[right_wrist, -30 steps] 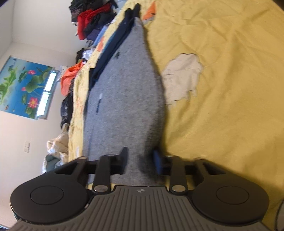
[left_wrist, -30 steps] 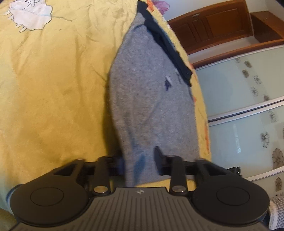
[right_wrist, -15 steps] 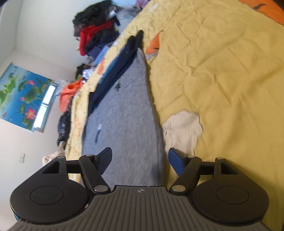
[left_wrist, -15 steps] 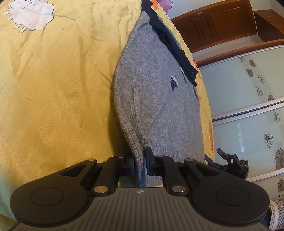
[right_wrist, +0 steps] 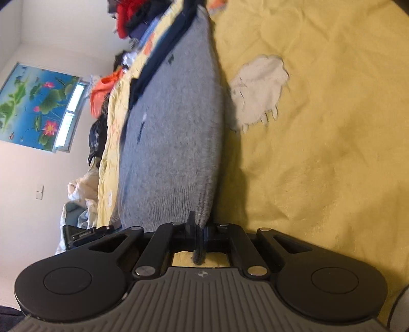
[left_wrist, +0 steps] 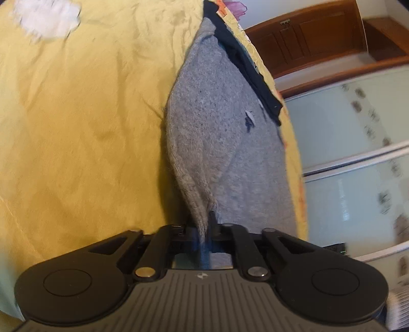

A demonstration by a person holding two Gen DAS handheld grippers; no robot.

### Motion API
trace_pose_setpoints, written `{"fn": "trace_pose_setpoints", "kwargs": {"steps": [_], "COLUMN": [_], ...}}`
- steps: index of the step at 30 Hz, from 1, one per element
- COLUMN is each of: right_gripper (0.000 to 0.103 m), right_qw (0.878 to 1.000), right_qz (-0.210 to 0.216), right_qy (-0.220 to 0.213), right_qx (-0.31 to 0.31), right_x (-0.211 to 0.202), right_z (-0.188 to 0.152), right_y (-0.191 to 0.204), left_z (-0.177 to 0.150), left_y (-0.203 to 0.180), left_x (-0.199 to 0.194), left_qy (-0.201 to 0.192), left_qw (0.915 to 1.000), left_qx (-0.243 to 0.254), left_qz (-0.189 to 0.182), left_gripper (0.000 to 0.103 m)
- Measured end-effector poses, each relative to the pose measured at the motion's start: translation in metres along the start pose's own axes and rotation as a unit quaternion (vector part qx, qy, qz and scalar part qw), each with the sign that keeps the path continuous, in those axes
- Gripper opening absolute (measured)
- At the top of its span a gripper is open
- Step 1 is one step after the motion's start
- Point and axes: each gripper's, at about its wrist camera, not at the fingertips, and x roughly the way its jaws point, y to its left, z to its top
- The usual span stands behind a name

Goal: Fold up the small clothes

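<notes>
A: Left wrist view?
B: Left gripper [left_wrist: 204,224] pinched on the near edge of the grey knit sweater [left_wrist: 219,132], which lies on the yellow bedsheet [left_wrist: 76,127] by the bed's edge, dark navy garment [left_wrist: 245,69] along its far side. Half a second ago the fingers were already closing there; tighter now.
A: Right wrist view?
B: Right gripper [right_wrist: 200,229] clamped on the sweater's [right_wrist: 176,122] hem. Half a second ago its jaws stood wide apart. White sheep print [right_wrist: 258,92] beside the sweater, clothes pile [right_wrist: 133,15] far back.

Opposing close views (shared grey sweater [left_wrist: 225,143])
</notes>
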Motion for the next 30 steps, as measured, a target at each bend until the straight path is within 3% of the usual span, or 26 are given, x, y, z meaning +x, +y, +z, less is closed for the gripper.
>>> {"fn": "trace_pose_setpoints", "kwargs": {"steps": [3,9,14,18,21,25,30], "right_gripper": [0.010,0.010,0.010,0.010,0.010,0.010,0.010], "right_qw": [1.000,0.996,0.984,0.971,0.964,0.963,0.968], "right_qz": [0.018,0.061,0.120,0.161,0.166,0.156,0.118], "right_qy": [-0.014,-0.055,-0.121,-0.172,-0.205,-0.219,-0.218], "right_qx": [-0.013,-0.035,-0.042,-0.039,-0.022,0.012,0.044], "right_x": [-0.005,-0.025,-0.031,-0.026,-0.010,0.022,0.077], "right_z": [0.001,0.025,0.068,0.123,0.177,0.256,0.343], "right_y": [0.009,0.033,0.056,0.073,0.080,0.073,0.057], "left_z": [0.000,0.020,0.057,0.105,0.151,0.220,0.300], "left_y": [-0.015,-0.025,-0.043,-0.061,-0.080,-0.094,-0.091], "left_x": [-0.002,-0.028,-0.043,-0.045,-0.034,0.000,0.056], "left_qy": [-0.003,-0.049,-0.110,-0.162,-0.186,-0.200,-0.210], "left_qw": [0.9993,0.9970,0.9875,0.9742,0.9681,0.9669,0.9683], "left_qx": [0.036,0.014,-0.004,-0.006,0.019,0.040,0.031], "left_qz": [0.011,-0.059,-0.113,-0.157,-0.166,-0.154,-0.131], "left_gripper": [0.005,0.005,0.005,0.005,0.005,0.005,0.005]}}
